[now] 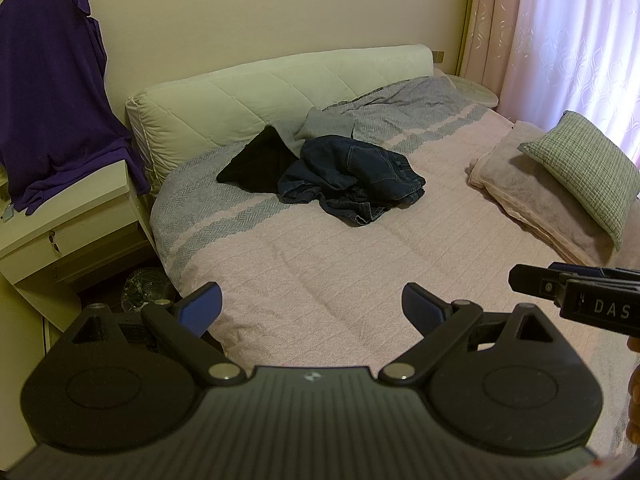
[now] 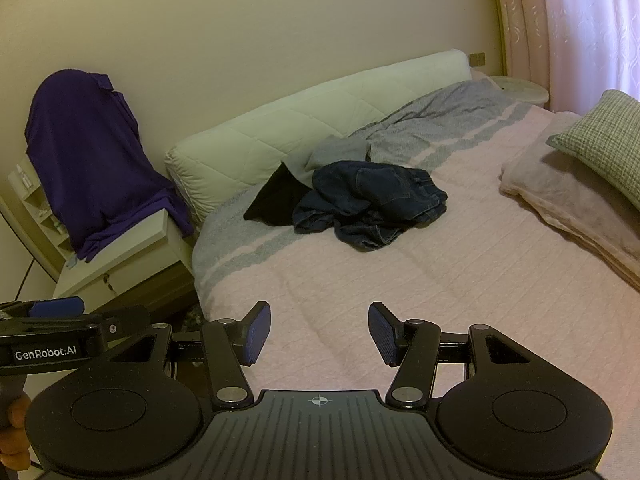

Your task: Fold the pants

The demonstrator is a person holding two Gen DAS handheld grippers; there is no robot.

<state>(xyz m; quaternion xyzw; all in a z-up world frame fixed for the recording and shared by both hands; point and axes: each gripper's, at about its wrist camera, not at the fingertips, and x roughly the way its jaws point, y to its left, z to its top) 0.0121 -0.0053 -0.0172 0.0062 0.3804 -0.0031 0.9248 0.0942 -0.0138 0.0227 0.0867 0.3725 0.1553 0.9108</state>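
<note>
The pants (image 1: 352, 176), dark blue denim, lie crumpled in a loose heap on the bed (image 1: 320, 264), toward its head end and roughly midway between the two long sides. They rest on the pink quilted cover, just where it meets the grey herringbone band near the headboard (image 1: 256, 100). A black garment (image 1: 256, 164) touches the heap on the side nearer the nightstand, and a grey garment (image 1: 324, 124) lies just behind both, against the headboard.

The left hand-held gripper (image 1: 312, 308) hangs over the foot end of the bed, tilted downward, its jaws spread wide with nothing between them but the cover below. The right hand-held gripper (image 2: 319, 332) is beside it over the same end, also tilted downward, its blue pads (image 2: 256, 332) parted to a narrower gap and empty. Both are well apart from the pants. Each appears at the edge of the other's view, and a bit of the person's hand (image 2: 16, 428) shows at the lower left of the right wrist view.

Along the bed's window-side edge lies a folded pink blanket (image 1: 532, 192) with a green checked pillow (image 1: 588, 168) on top. A purple shirt (image 1: 52, 96) is draped over something on the nightstand (image 1: 68, 232) beside the head corner. Pink curtains (image 1: 568, 40) hang past the far corner.
</note>
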